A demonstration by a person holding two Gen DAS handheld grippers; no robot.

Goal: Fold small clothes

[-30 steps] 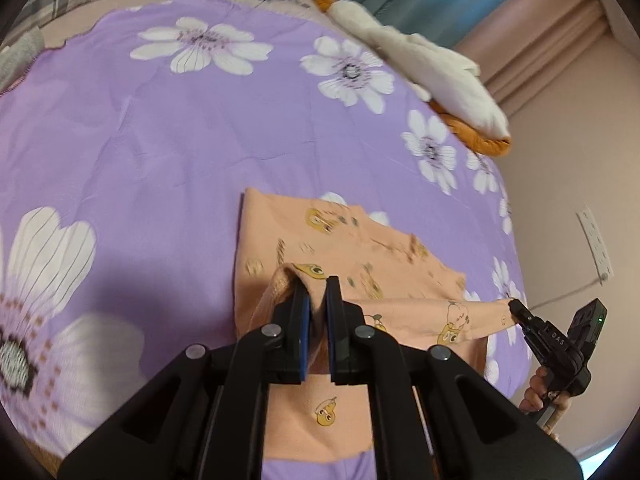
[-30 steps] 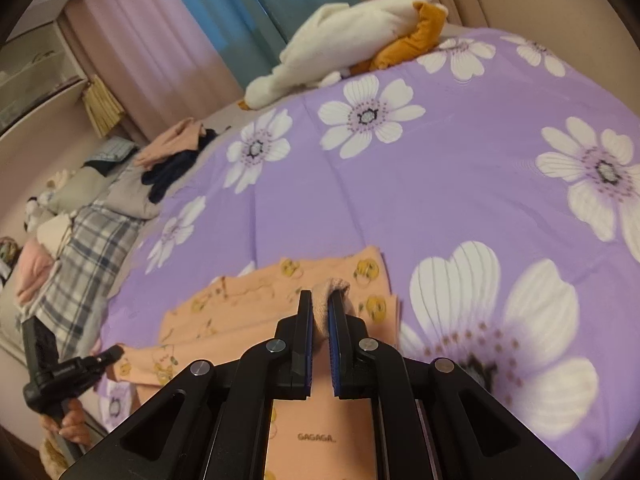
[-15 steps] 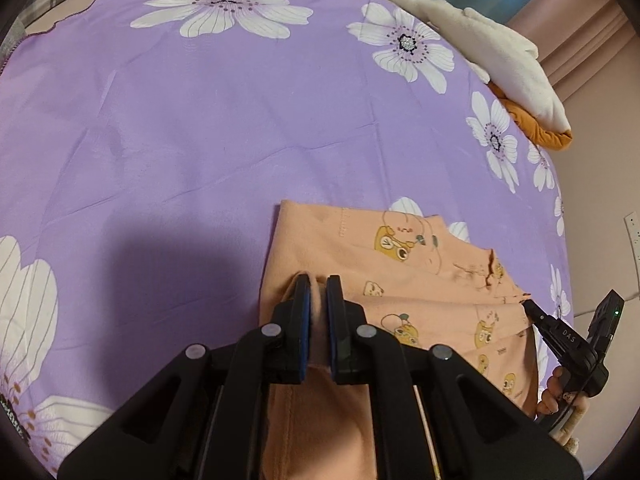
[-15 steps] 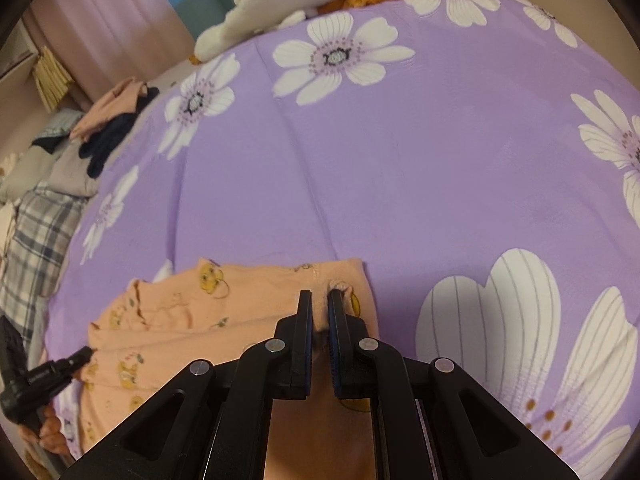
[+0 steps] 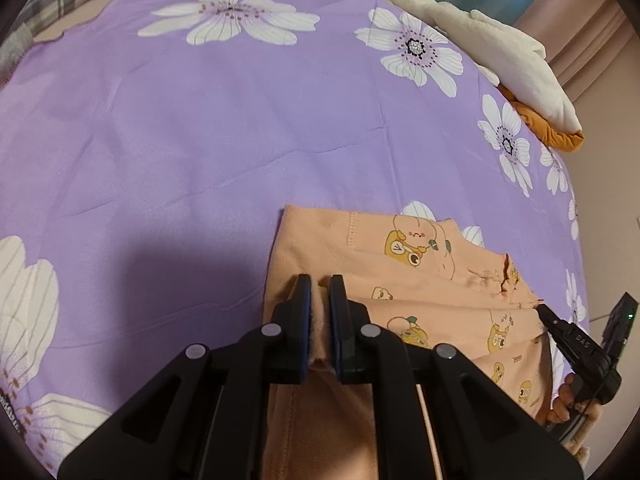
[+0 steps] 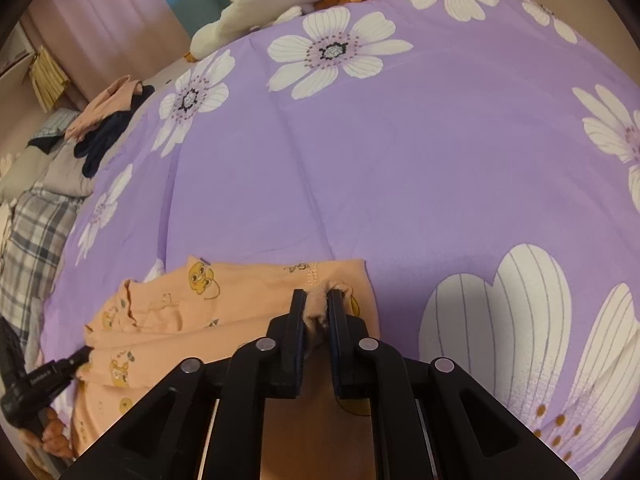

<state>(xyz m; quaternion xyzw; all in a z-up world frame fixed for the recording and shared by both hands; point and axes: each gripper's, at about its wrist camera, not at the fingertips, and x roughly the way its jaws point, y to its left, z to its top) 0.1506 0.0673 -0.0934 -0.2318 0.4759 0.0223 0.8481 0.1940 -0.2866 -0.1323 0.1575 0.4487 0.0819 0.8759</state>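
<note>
Tiny illegible print on peach garment (image 5: 448, 280).

A bed fills the room, spread with a purple sheet (image 5: 200, 128) printed with big white flowers. At its far edge lies a white and orange plush toy (image 5: 508, 52), with teal and pink curtains (image 6: 120, 12) hanging behind it against a beige wall (image 5: 608, 152). On the other side a plaid blanket (image 6: 28, 248) and a heap of clothes (image 6: 100, 120), pale and dark, sit along the bed's edge; the light is dim and warm, with a soft shadow on the sheet.
</note>
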